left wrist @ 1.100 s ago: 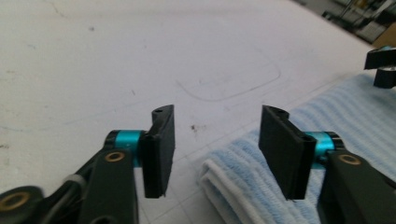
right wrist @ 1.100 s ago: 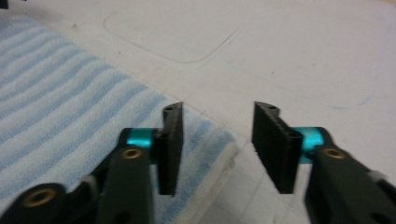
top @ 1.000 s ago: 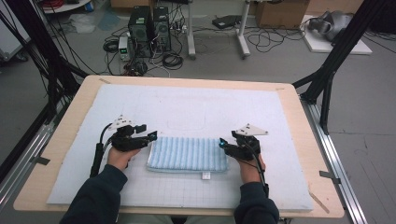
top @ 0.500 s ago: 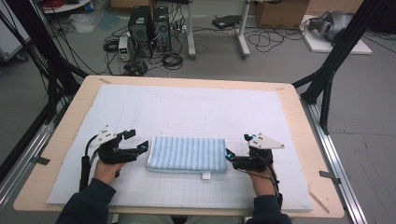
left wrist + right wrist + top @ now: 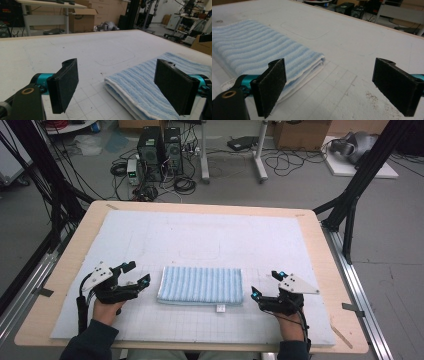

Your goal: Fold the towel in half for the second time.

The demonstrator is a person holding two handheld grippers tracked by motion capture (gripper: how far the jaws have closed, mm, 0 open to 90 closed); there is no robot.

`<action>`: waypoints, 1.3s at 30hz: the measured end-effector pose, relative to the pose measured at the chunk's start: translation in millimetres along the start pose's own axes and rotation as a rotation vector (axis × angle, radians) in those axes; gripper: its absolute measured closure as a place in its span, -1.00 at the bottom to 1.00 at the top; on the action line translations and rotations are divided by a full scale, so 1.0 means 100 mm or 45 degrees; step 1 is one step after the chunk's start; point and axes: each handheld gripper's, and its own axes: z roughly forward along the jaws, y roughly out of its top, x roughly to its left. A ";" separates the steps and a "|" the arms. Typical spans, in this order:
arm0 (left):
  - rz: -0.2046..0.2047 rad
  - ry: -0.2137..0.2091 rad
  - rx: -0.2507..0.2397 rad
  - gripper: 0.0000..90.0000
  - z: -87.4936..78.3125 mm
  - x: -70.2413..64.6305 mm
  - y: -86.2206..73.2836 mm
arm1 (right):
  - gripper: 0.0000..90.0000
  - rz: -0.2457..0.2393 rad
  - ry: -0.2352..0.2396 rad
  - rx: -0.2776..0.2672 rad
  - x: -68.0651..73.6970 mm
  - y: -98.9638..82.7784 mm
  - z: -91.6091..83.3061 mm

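High view: the folded towel (image 5: 201, 285) lies released near the worktop's front edge between the left tool (image 5: 136, 279) and right tool (image 5: 265, 286), jaws just opened and empty, so folding is judged finished and withdrawal is called for.

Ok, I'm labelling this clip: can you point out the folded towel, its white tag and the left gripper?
folded towel (image 5: 201, 285), high view, middle of its striped top.
white tag (image 5: 220, 308), high view, centre of the tag at the near edge.
left gripper (image 5: 136, 274), high view, midway between its open jaws.
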 end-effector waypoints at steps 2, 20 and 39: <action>-0.005 0.009 -0.013 -0.55 -0.02 0.01 -0.04 | -0.75 -0.008 -0.009 -0.002 0.00 -0.02 -0.01; -0.004 0.046 -0.043 -0.56 -0.07 -0.01 -0.16 | -0.75 0.026 -0.011 -0.043 -0.01 -0.23 0.01; -0.020 0.057 -0.030 -0.55 -0.06 0.01 -0.16 | -0.75 0.027 -0.025 -0.038 -0.01 -0.23 0.02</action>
